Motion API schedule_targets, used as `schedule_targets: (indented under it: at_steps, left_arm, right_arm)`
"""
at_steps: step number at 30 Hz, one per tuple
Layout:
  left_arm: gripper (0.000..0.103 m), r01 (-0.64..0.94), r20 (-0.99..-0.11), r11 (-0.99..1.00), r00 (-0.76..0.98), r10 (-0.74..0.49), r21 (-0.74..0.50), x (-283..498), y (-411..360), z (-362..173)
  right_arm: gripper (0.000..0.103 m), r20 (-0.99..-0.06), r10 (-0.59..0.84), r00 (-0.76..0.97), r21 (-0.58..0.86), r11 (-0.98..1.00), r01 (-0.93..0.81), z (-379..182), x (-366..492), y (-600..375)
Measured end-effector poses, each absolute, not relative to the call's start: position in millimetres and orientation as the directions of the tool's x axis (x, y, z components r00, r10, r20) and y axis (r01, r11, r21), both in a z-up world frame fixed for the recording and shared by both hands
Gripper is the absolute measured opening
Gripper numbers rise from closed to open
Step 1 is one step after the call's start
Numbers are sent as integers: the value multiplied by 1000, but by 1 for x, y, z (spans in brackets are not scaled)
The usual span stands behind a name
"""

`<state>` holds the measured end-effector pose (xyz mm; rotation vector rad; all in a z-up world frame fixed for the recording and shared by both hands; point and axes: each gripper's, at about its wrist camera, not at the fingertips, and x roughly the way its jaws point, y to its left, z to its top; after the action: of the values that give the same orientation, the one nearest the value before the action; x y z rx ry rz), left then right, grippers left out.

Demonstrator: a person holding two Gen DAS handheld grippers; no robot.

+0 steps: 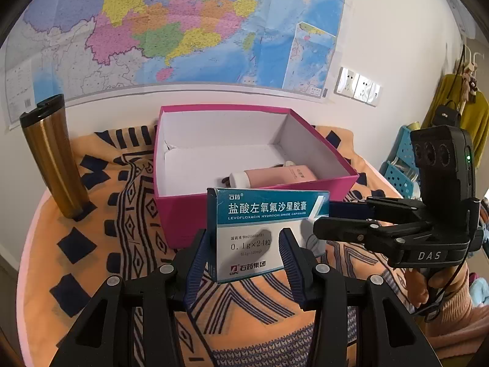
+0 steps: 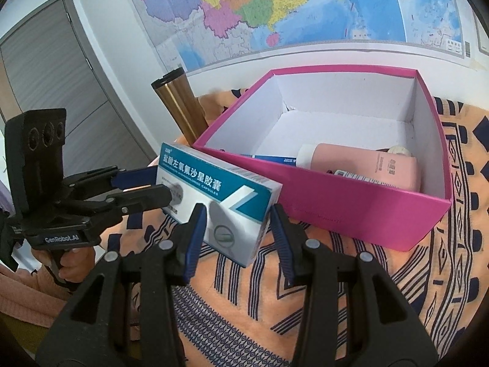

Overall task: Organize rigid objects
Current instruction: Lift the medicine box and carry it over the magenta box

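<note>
A blue and white medicine box (image 1: 262, 214) (image 2: 214, 189) hangs above the patterned cloth, just in front of the open pink storage box (image 1: 183, 214) (image 2: 351, 211). My left gripper (image 1: 244, 235) (image 2: 162, 183) is shut on one end of the medicine box. At the other end my right gripper (image 2: 237, 211) (image 1: 321, 217) is also shut on it. Inside the storage box lie a pink bottle (image 1: 275, 176) (image 2: 366, 165) with a white cap and a blue and white tube (image 2: 275, 159).
A gold tumbler (image 1: 52, 159) (image 2: 180, 104) with a black lid stands left of the storage box. The orange cloth (image 1: 122, 244) covers a round table against a wall with a map. Blue baskets (image 1: 400, 165) stand at the right. A grey door (image 2: 45, 70) is at the left.
</note>
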<state>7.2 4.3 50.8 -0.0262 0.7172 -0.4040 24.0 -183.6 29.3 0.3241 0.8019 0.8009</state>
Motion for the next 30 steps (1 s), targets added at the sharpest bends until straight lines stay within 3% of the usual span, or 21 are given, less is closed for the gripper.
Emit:
schedule_targets:
  at_steps: [30]
  left_arm:
    - [47, 341, -621, 922, 688, -376, -181, 23, 9, 59]
  right_arm:
    - [46, -469, 748, 469, 521, 664, -537, 51, 35, -185]
